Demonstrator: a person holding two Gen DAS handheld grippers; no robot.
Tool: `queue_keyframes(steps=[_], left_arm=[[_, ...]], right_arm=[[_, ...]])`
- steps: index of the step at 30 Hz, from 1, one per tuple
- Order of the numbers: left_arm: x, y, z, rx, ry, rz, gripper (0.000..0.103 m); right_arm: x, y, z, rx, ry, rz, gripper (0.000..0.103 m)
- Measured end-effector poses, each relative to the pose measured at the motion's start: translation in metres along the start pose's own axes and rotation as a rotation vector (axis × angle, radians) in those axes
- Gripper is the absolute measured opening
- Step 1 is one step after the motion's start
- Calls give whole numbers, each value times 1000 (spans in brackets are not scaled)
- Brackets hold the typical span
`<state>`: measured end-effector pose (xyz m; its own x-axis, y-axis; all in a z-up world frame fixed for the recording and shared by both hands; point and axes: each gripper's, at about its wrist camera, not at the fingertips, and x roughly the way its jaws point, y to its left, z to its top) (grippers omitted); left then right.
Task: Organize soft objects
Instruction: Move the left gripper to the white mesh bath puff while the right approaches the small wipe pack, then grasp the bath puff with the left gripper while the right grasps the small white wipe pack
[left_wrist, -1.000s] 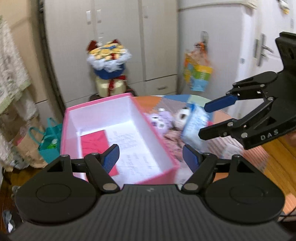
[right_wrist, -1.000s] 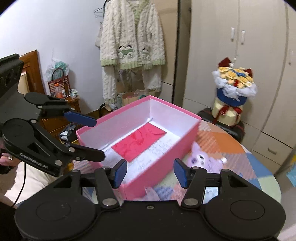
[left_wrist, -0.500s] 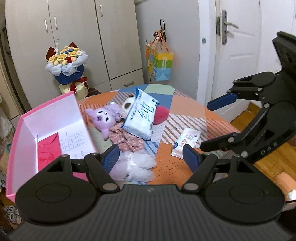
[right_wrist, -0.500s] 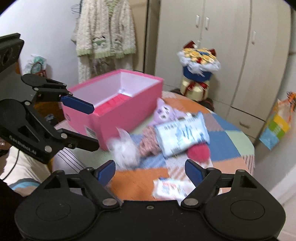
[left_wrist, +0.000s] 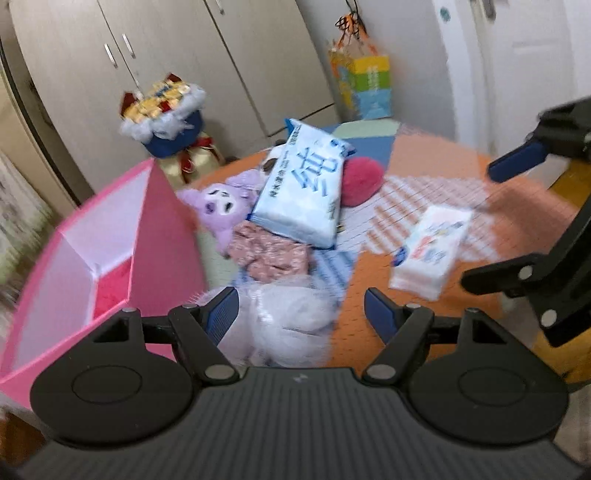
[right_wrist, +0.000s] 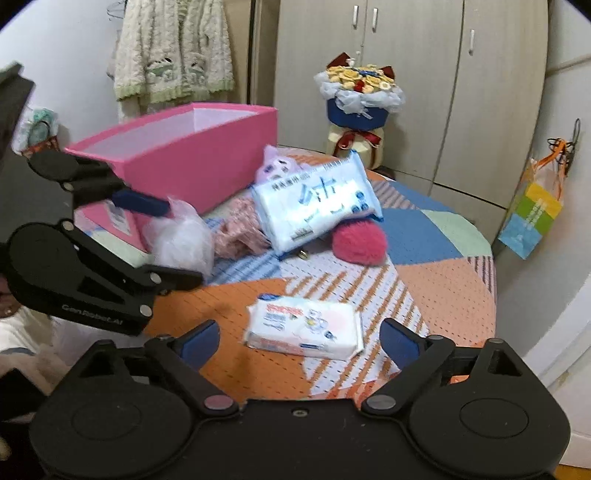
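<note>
My left gripper (left_wrist: 301, 310) is open, with a white fluffy bundle (left_wrist: 291, 317) lying between its fingers on the round patchwork table (left_wrist: 424, 173); it also shows in the right wrist view (right_wrist: 183, 240). My right gripper (right_wrist: 299, 336) is open just before a small wipes pack (right_wrist: 304, 328), also seen in the left wrist view (left_wrist: 428, 251). A big blue tissue pack (left_wrist: 303, 192) leans on a purple plush (left_wrist: 221, 203) and a pink floral cloth (left_wrist: 269, 254). A red pompom (left_wrist: 360, 181) lies beside it. An open pink box (left_wrist: 110, 251) stands at the left.
A flower bouquet (right_wrist: 360, 96) stands behind the table by the wardrobe. A colourful paper bag (right_wrist: 532, 218) hangs at the right. A knitted cardigan (right_wrist: 173, 48) hangs on the wall behind the box. The table edge curves away at the right.
Both grippers have swung from the pink box toward the soft items and come lower. The left now frames the white bundle; the right has closed in on the small wipes pack.
</note>
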<state>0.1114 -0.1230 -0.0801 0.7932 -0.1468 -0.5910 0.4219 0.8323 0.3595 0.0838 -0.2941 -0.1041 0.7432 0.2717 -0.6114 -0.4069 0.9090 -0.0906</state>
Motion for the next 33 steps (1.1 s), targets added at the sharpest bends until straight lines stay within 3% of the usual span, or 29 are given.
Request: queue_keyframes(steps=[5,11,14,18,20,28,31,33], left_arm=[[11,-4,-3,-1,13,38,74],[29,-13,-13,1,7,160,70],[30,-5,-15,-94,7,138,67],[32,2,-13,-137,25,140,37],[31,6,-13,-160,25,127,32],[28,14,-13,-239,1,89,29],[25,15,-15,-250,-8,80,29],[22,16,-17,-256,-15,72,28]], right_arm=[[23,0,-12,7,28,-28,97],[38,0,-22,24,-32,-44,100],[42,-4,-22,71,-49,-5,100],[49,-3,-24,108,-76,28,103],[51,1,-24,107,-90,17,103],[60,14,-22,194,-142,-99,102],[56,20,-27,219,-183,-145,85],[52,24,-30,214,-195,-157,84]])
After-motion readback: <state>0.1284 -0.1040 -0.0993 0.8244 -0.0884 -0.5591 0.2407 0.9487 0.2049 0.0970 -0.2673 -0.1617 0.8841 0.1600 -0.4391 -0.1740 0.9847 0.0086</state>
